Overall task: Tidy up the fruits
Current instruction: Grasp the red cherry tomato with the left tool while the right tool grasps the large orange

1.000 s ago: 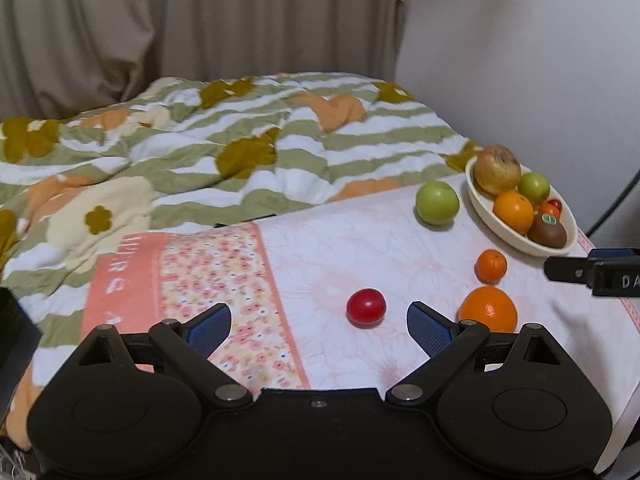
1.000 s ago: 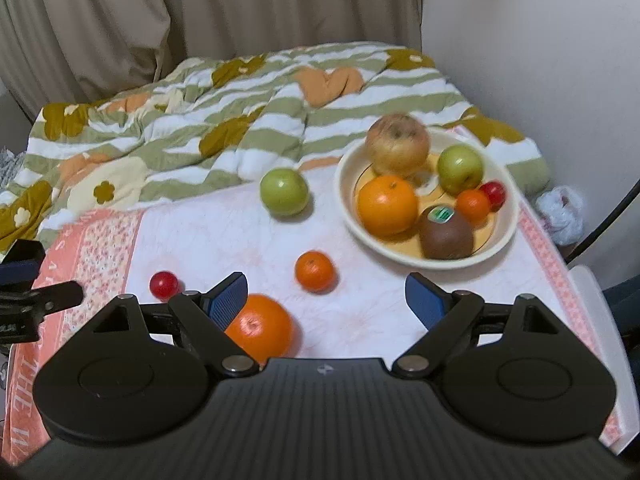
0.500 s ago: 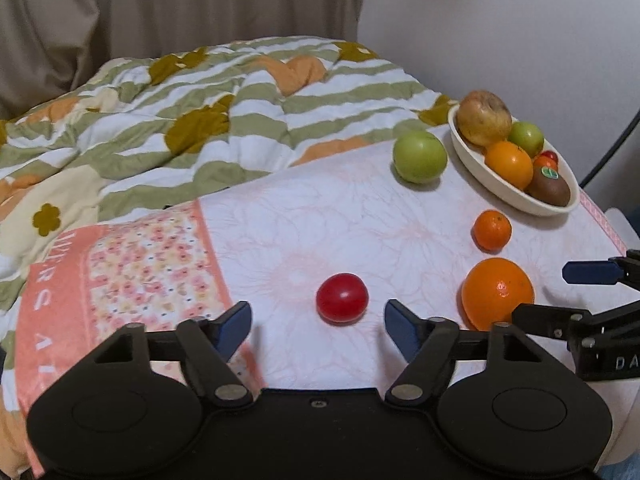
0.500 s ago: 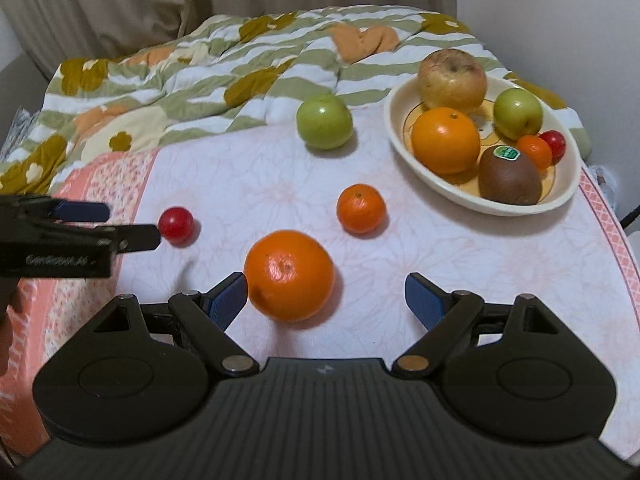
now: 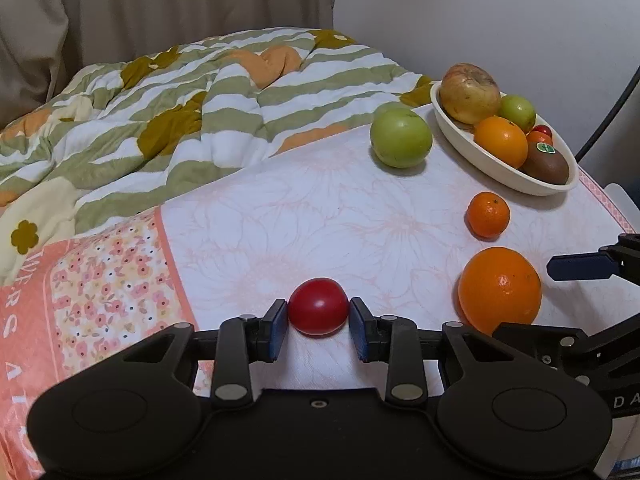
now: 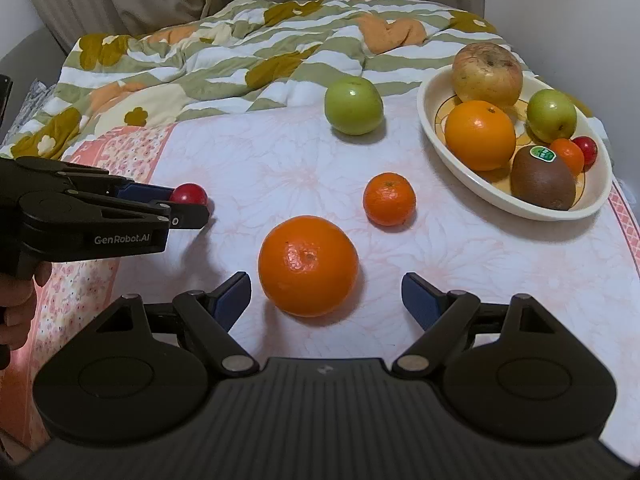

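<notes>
A small red tomato (image 5: 318,306) lies on the pale floral sheet, and my left gripper (image 5: 319,305) is shut on it, one blue pad pressing each side. The right wrist view shows the same tomato (image 6: 189,193) at the left gripper's (image 6: 191,205) tips. A large orange (image 6: 308,266) sits partly between the fingers of my right gripper (image 6: 325,285), whose jaws are closing with the pads clear of it. A small mandarin (image 6: 389,199) and a green apple (image 6: 353,105) lie beyond. The cream bowl (image 6: 432,128) at the right holds several fruits.
A crumpled green-striped quilt (image 5: 180,112) covers the far side of the bed. A white wall (image 5: 500,12) and curtain (image 5: 160,4) stand behind. The right gripper's fingers (image 5: 580,267) reach in beside the large orange (image 5: 498,286). A hand (image 6: 16,300) holds the left tool.
My left gripper came down around the red tomato and shut on it. The right gripper sank toward the large orange, which now lies between its fingers.
</notes>
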`<state>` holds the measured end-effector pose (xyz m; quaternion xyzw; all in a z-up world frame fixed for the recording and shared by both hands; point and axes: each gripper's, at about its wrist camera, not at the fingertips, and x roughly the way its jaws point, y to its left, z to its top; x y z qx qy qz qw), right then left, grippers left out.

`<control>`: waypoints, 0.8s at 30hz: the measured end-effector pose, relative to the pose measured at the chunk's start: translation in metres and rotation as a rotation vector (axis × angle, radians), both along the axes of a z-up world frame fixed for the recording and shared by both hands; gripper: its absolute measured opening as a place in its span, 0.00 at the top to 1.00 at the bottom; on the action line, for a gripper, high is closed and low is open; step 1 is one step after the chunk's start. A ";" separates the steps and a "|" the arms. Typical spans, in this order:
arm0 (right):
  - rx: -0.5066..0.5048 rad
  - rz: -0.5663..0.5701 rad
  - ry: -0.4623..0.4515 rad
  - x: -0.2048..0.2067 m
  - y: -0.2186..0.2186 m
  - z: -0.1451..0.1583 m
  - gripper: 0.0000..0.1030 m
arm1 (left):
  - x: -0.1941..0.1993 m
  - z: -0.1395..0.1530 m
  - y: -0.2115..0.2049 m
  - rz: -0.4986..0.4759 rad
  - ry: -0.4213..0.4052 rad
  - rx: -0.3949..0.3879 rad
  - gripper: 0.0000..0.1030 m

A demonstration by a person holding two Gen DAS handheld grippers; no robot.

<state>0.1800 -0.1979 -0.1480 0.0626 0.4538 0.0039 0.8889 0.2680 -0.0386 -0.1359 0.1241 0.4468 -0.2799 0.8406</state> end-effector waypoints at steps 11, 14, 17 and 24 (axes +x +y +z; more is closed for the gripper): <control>0.006 0.033 0.001 0.010 0.003 -0.006 0.10 | -0.004 0.001 0.008 0.023 -0.002 0.020 0.65; 0.012 0.039 -0.002 0.013 0.005 -0.007 0.10 | -0.005 0.001 0.012 0.034 0.000 0.021 0.65; -0.001 0.058 0.004 0.015 0.008 -0.009 0.27 | -0.006 0.002 0.015 0.047 0.002 0.021 0.65; -0.023 0.080 0.003 0.014 0.014 -0.005 0.28 | -0.012 0.011 0.027 0.091 -0.001 0.003 0.65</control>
